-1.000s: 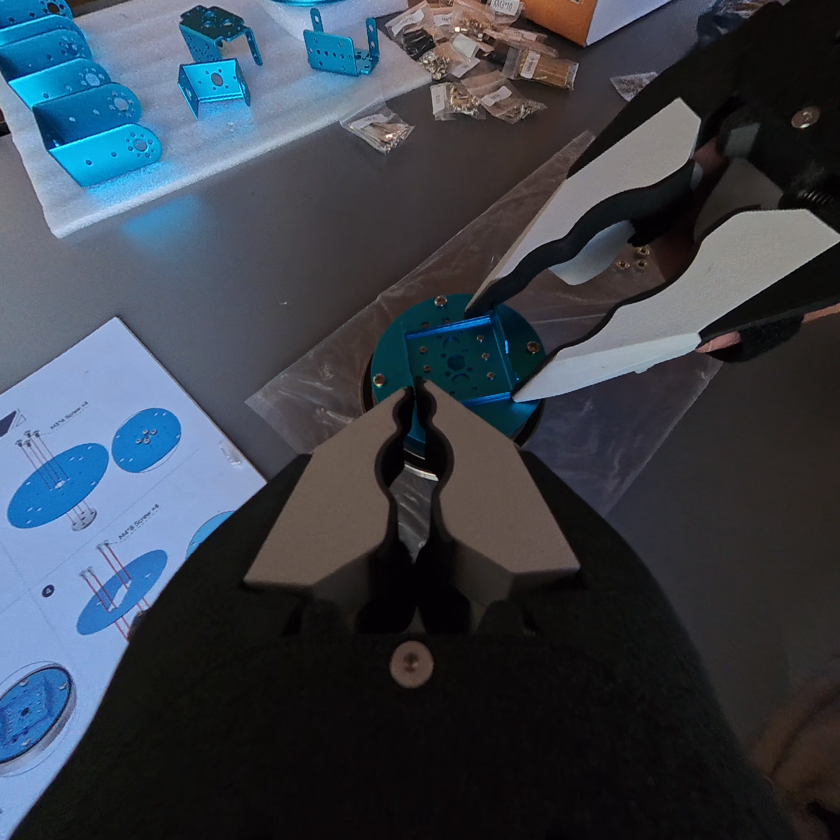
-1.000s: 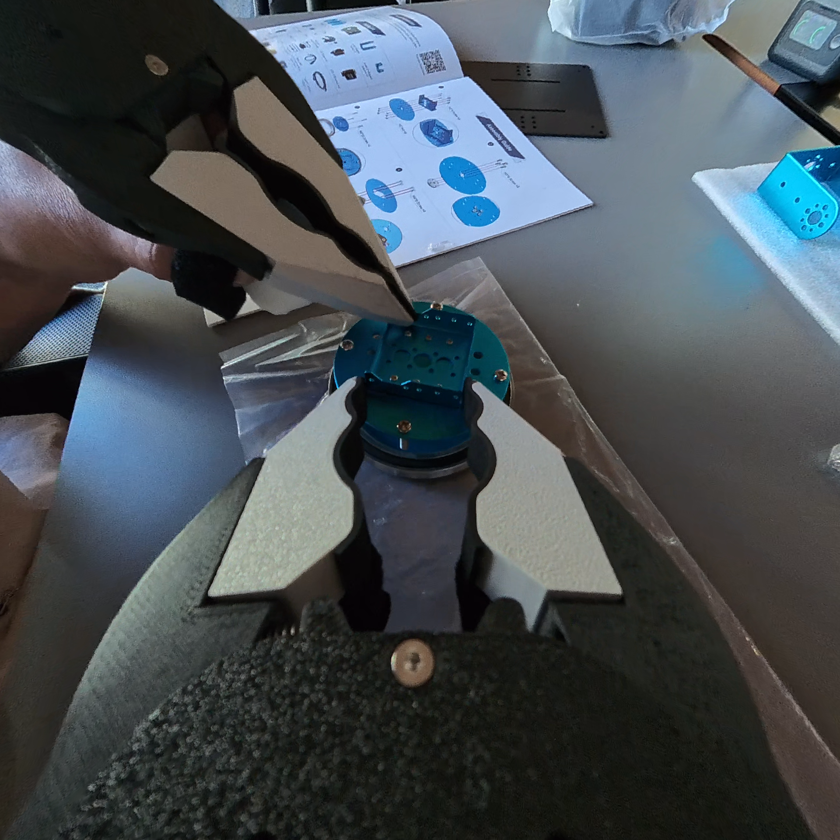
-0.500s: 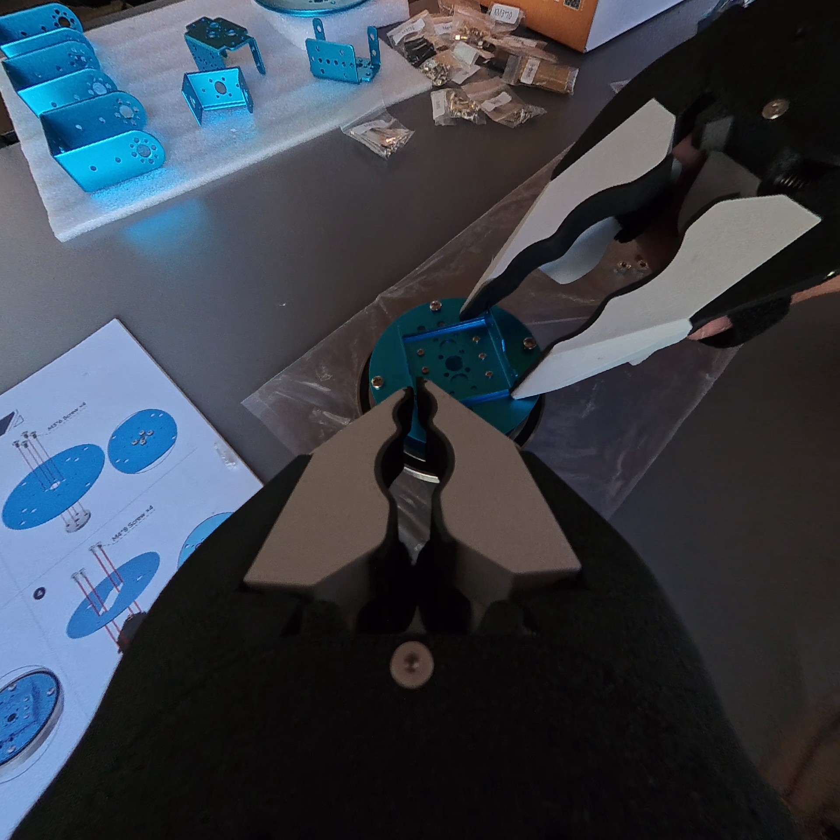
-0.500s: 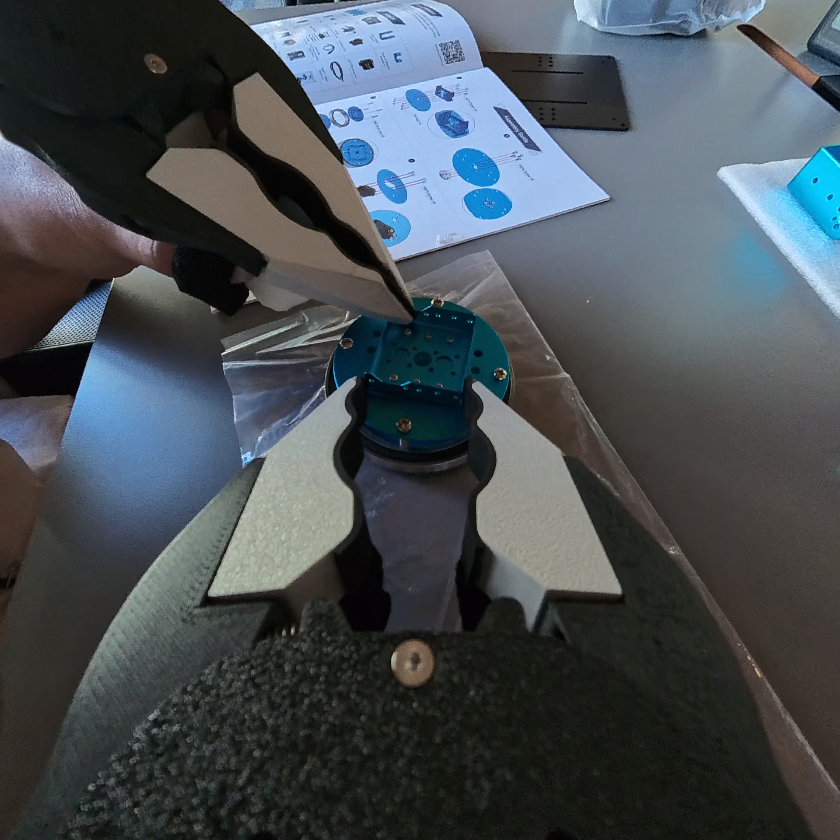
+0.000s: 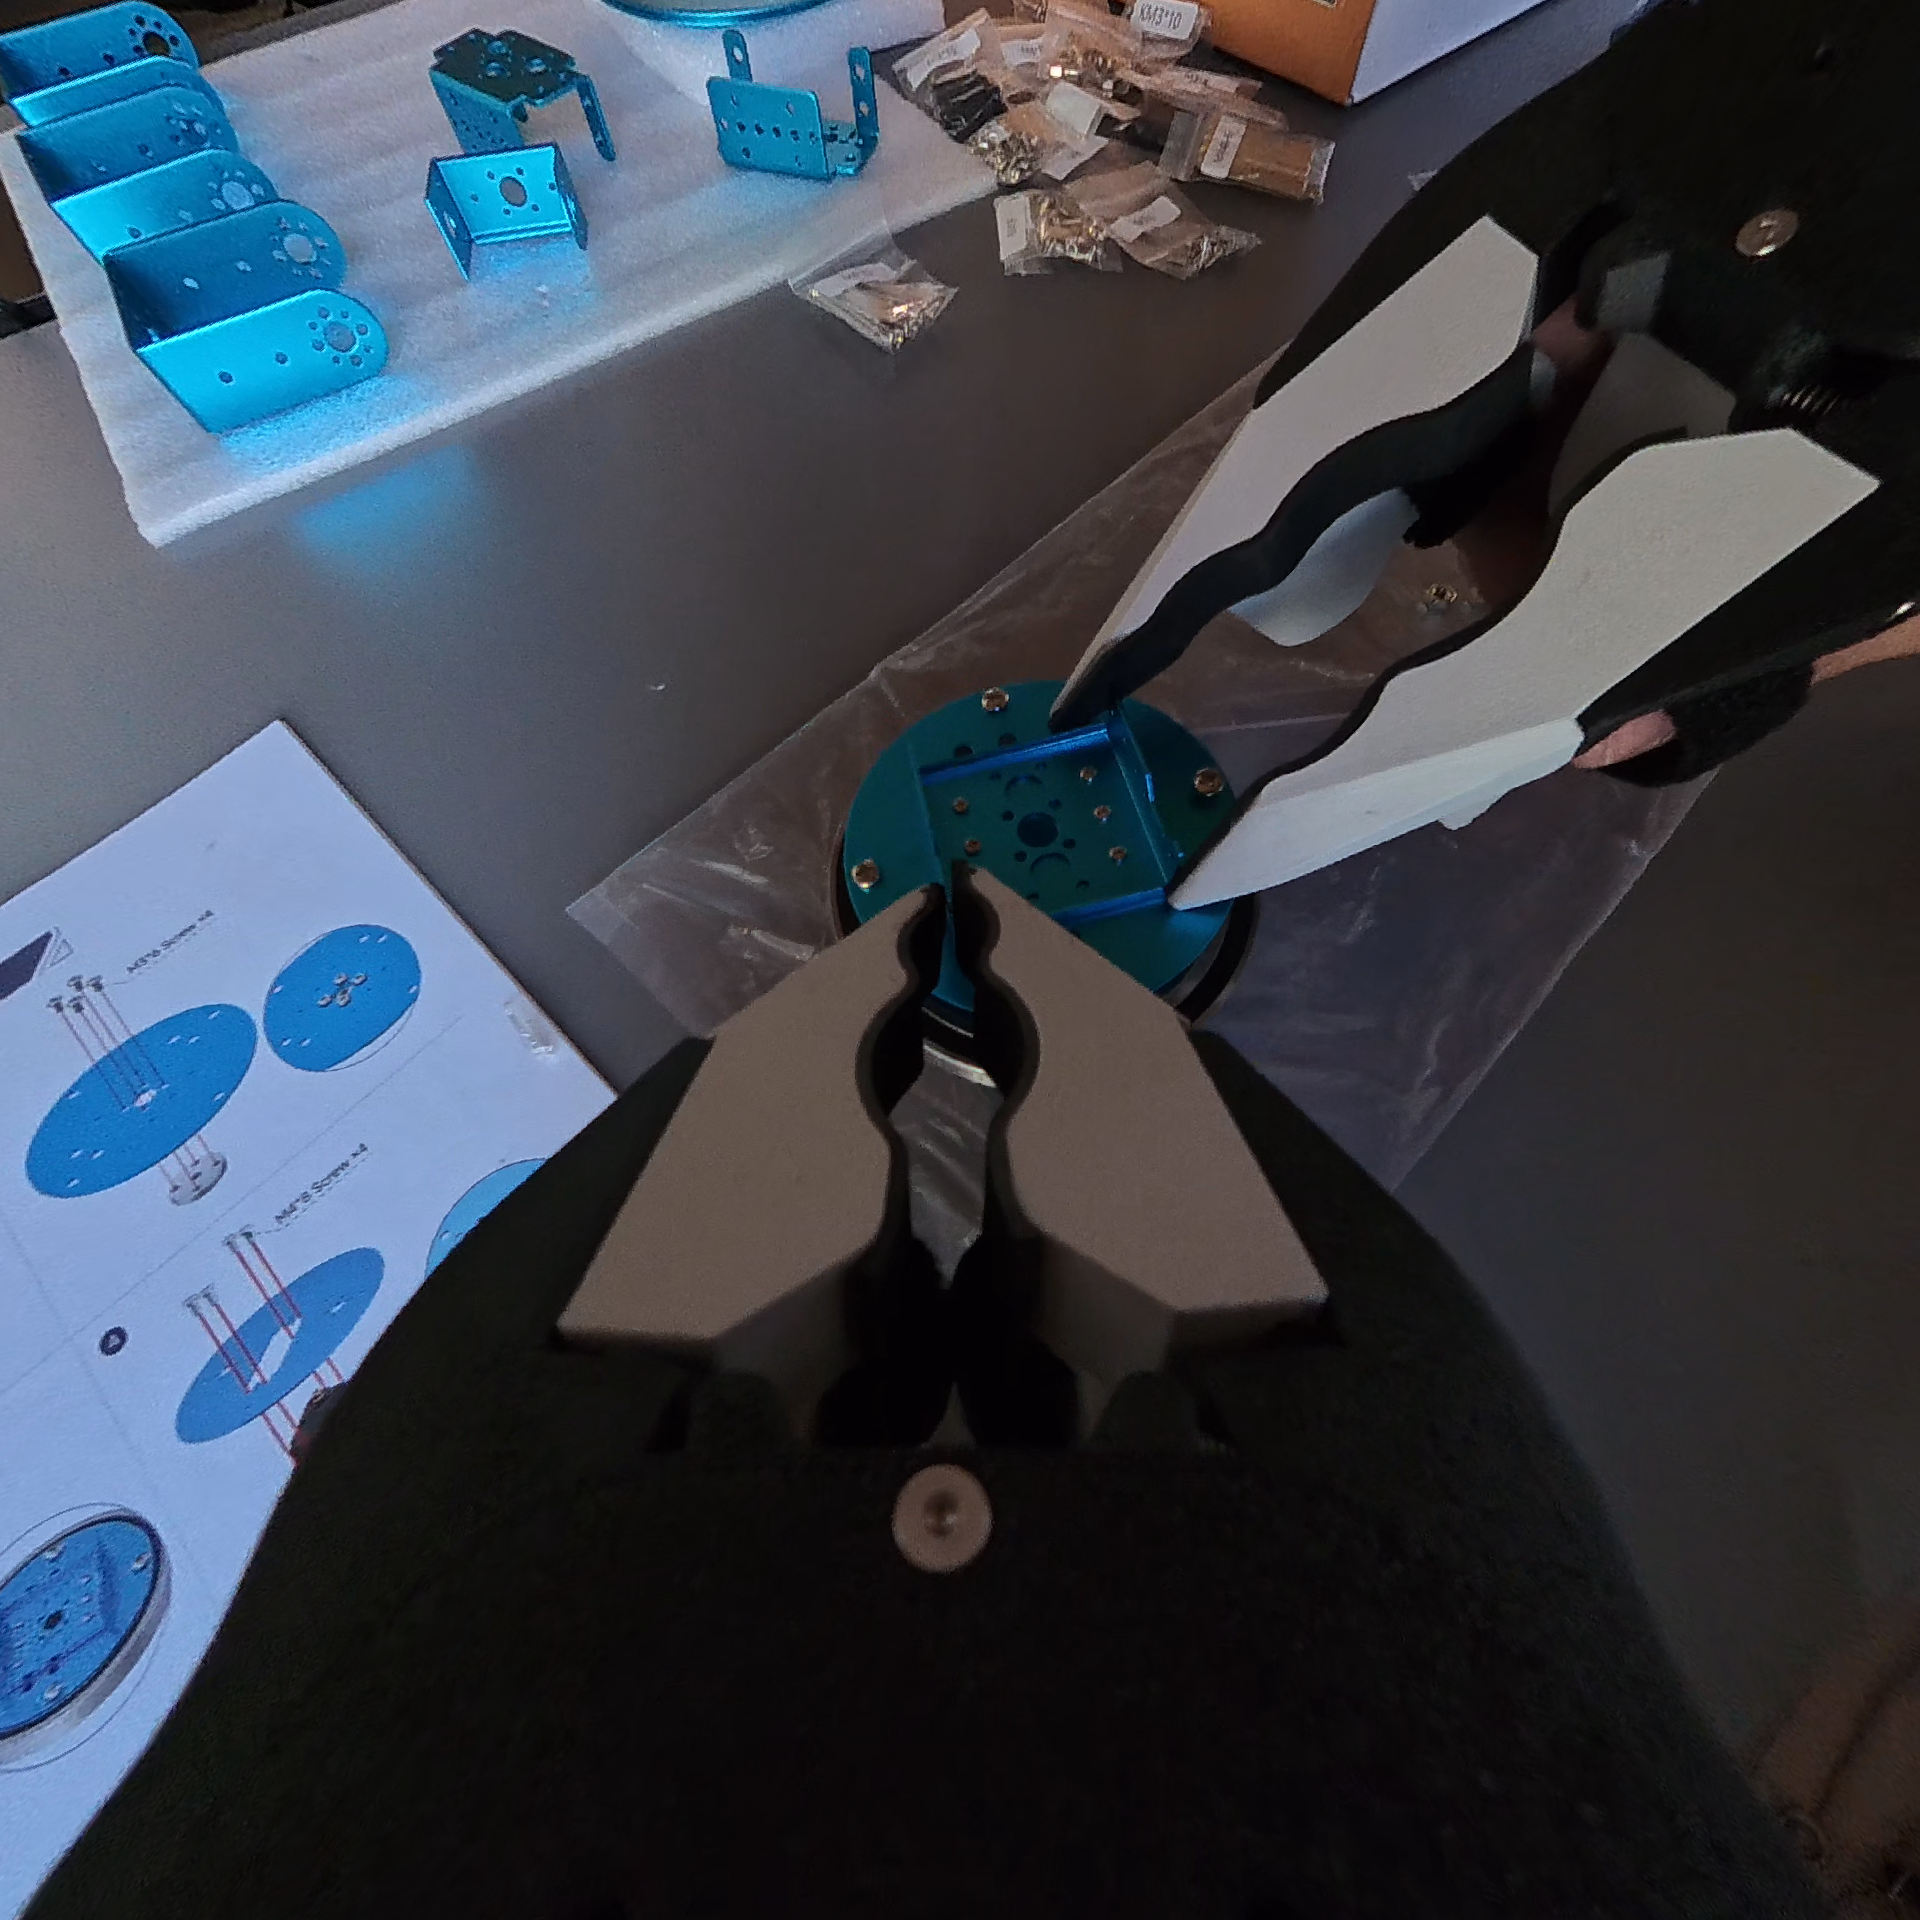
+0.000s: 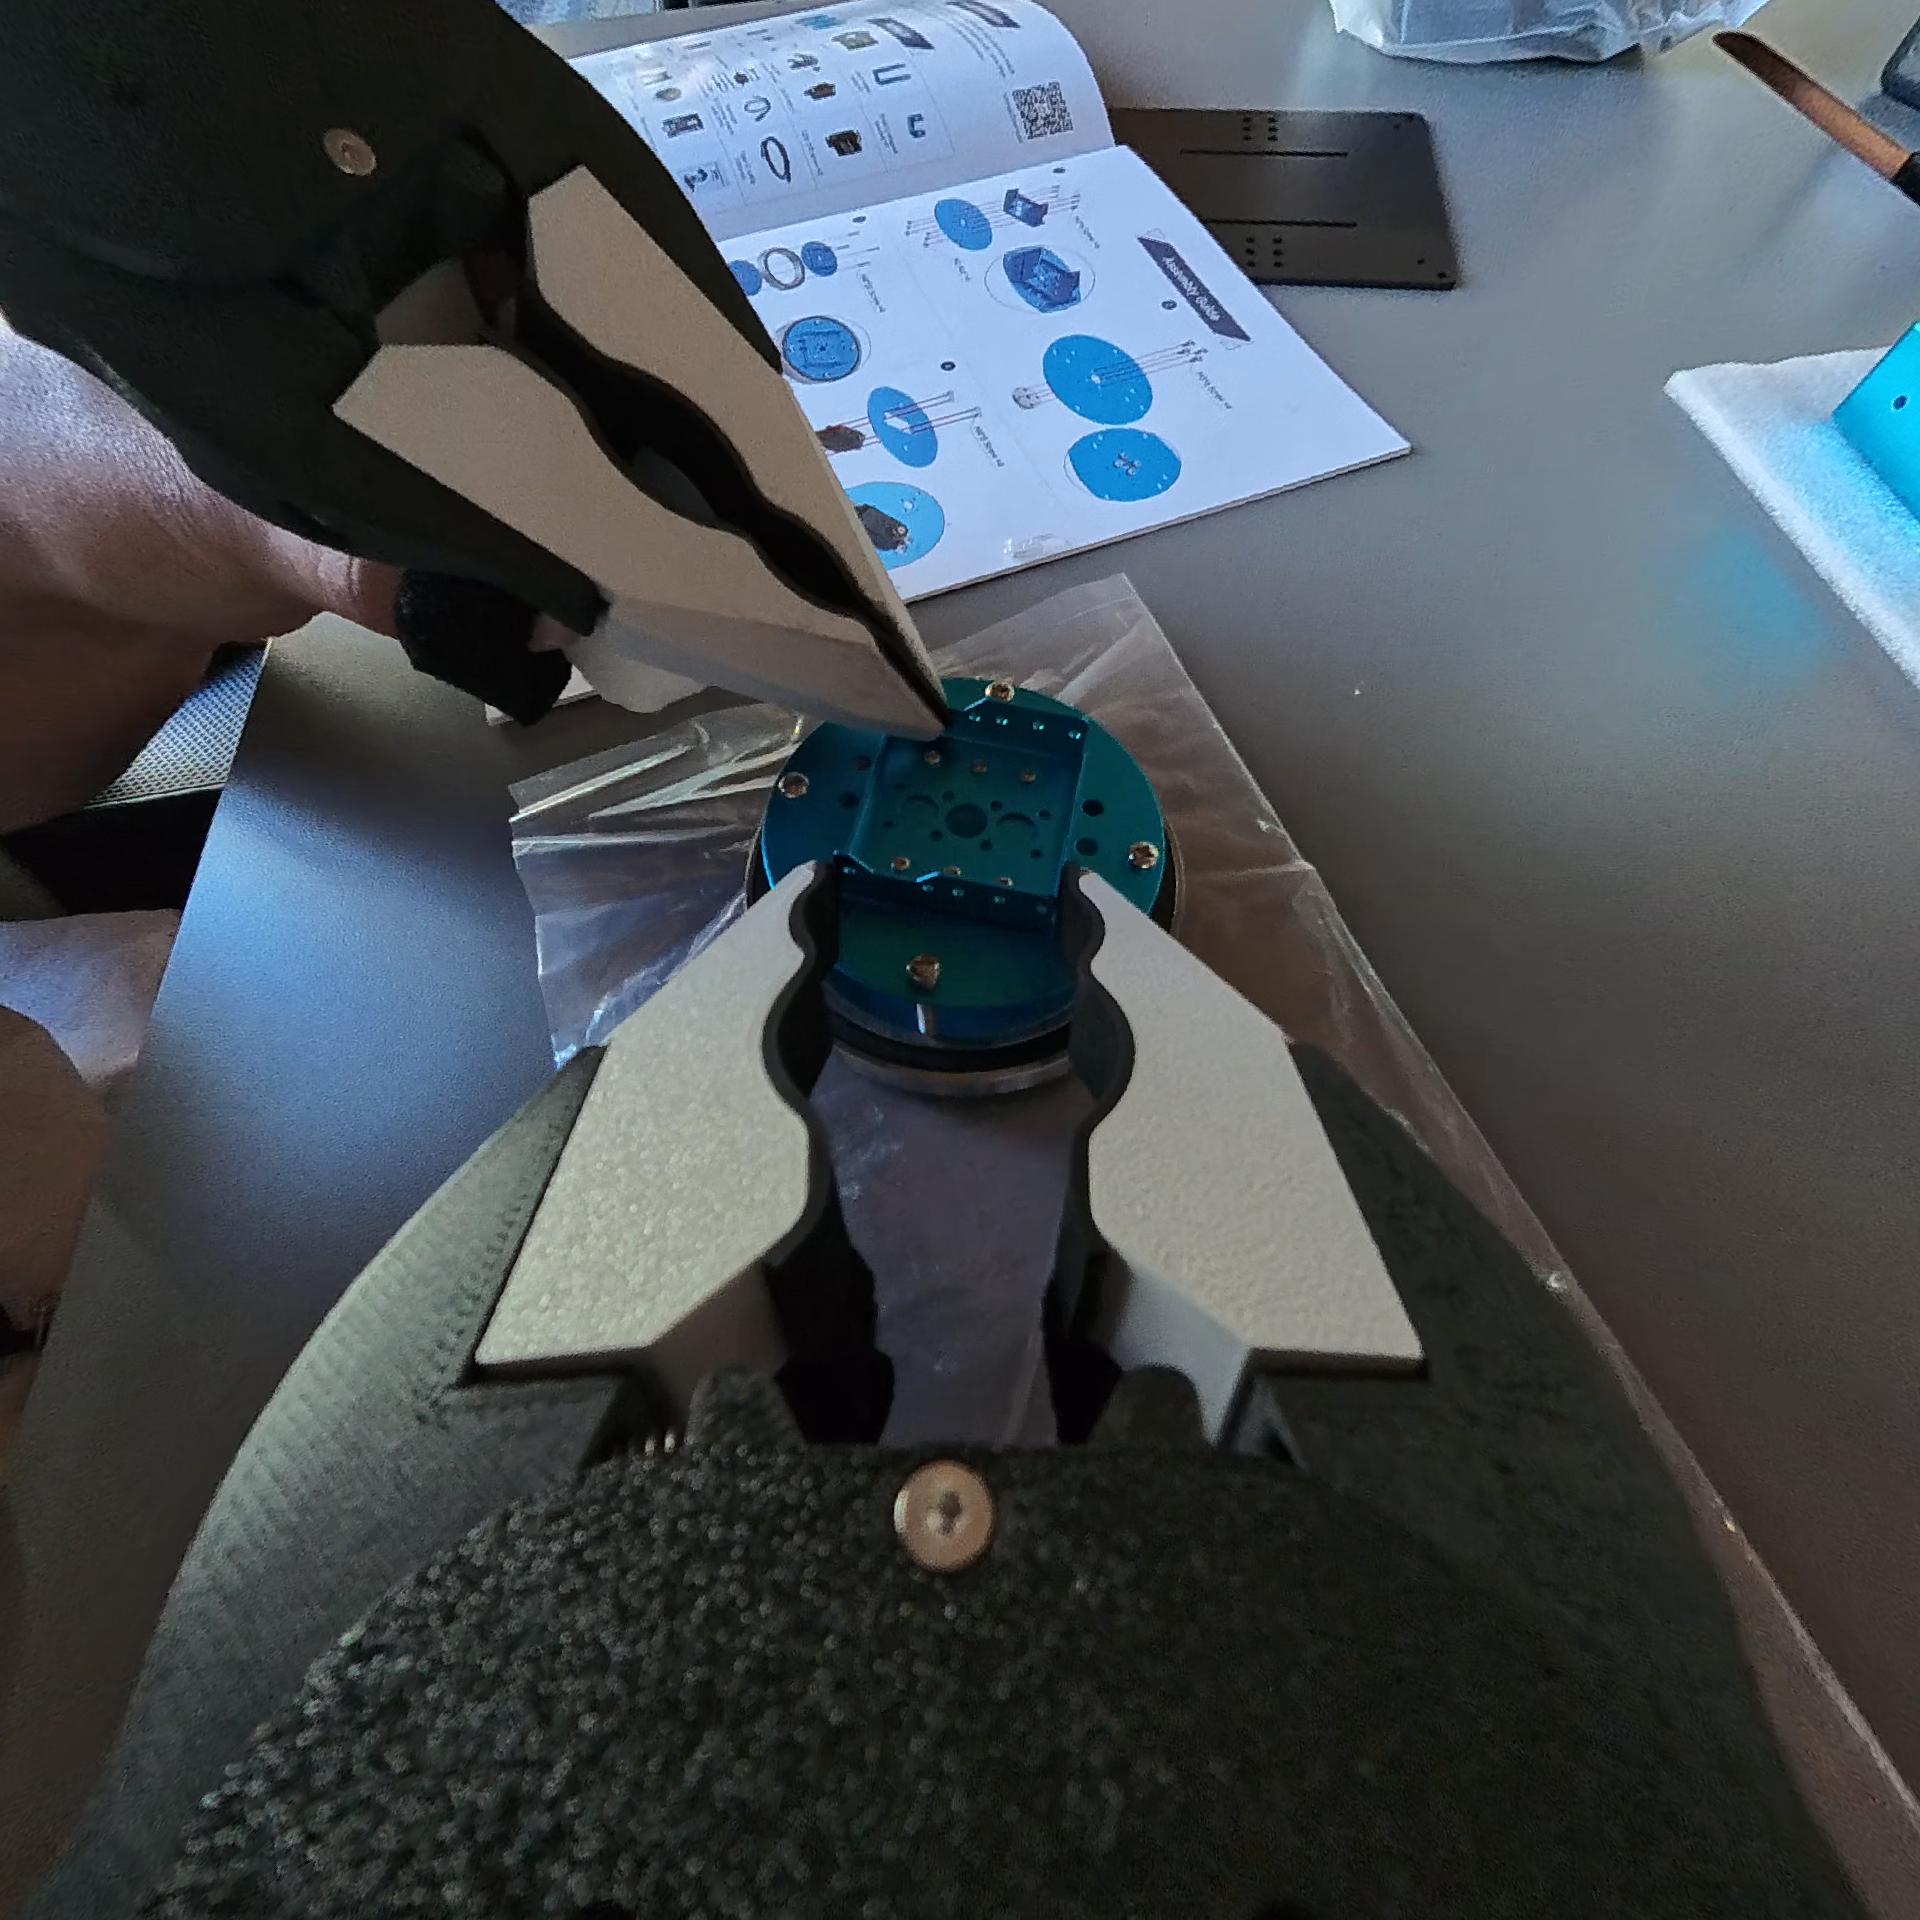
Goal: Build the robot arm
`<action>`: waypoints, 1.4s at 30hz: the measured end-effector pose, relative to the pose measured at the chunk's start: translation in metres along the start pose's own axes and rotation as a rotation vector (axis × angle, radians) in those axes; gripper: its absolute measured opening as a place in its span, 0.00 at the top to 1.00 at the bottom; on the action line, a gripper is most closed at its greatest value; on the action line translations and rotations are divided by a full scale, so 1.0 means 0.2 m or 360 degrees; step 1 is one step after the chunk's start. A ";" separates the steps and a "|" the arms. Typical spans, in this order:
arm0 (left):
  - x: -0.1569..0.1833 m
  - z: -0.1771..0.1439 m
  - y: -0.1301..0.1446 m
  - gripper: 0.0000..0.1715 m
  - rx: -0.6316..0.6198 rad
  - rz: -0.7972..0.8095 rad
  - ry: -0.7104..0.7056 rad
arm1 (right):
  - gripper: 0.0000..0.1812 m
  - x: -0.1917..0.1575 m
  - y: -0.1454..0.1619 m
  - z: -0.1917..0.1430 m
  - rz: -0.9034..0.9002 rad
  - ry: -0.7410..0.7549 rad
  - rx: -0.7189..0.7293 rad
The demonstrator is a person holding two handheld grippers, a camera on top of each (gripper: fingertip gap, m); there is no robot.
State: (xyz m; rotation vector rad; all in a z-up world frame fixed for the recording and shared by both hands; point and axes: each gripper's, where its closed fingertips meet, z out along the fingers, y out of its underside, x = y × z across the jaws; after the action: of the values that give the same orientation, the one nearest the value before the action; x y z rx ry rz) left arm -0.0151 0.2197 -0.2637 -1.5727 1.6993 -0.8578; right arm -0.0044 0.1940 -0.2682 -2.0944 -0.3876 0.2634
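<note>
A round blue disc [image 5: 894,821] on a metal base lies on a clear plastic bag [image 5: 1351,987]. A square blue bracket [image 5: 1039,821] with several holes sits on the disc. My right gripper [image 6: 951,883] has one finger on each side of the bracket [image 6: 966,821] and is closed on it; it also shows in the left wrist view [image 5: 1132,805]. My left gripper [image 5: 958,888] is shut, and its tip rests at the bracket's far corner in the right wrist view [image 6: 935,727]. I cannot tell whether anything small is pinched in it.
An open instruction booklet [image 5: 208,1039] lies left of the disc. A white foam sheet [image 5: 623,260] with several blue brackets [image 5: 249,343] and small bags of screws [image 5: 1091,218] lie beyond. A black plate [image 6: 1340,197] lies past the booklet [image 6: 1039,364]. A person's hand holds each gripper. Only a small space, under 4 cm, lies between the two pairs of fingers. Both grippers' tips are roughly 35 cm from the black plate [image 6: 1340,197].
Both grippers stay on the bracket and disc. The right wrist view has swung slightly to the left. Nothing was let go or picked up.
</note>
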 end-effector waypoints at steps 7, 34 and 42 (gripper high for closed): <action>-0.01 0.00 -0.01 1.00 0.0013 -0.0012 -0.0002 | 0.77 0.00 -0.02 0.00 -0.0003 0.0007 0.0010; -0.02 0.01 -0.04 1.00 0.0061 -0.0065 -0.0043 | 0.46 0.02 0.06 -0.08 -0.0141 0.0082 -0.0128; -0.04 0.00 -0.04 1.00 0.0065 -0.0070 -0.0078 | 0.45 -0.01 0.13 0.00 -0.0071 0.0094 -0.0268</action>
State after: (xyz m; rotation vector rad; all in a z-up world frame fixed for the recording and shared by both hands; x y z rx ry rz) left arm -0.0109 0.2265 -0.2570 -1.5958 1.6085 -0.8637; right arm -0.0023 0.1813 -0.2901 -2.2498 -0.4331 0.1465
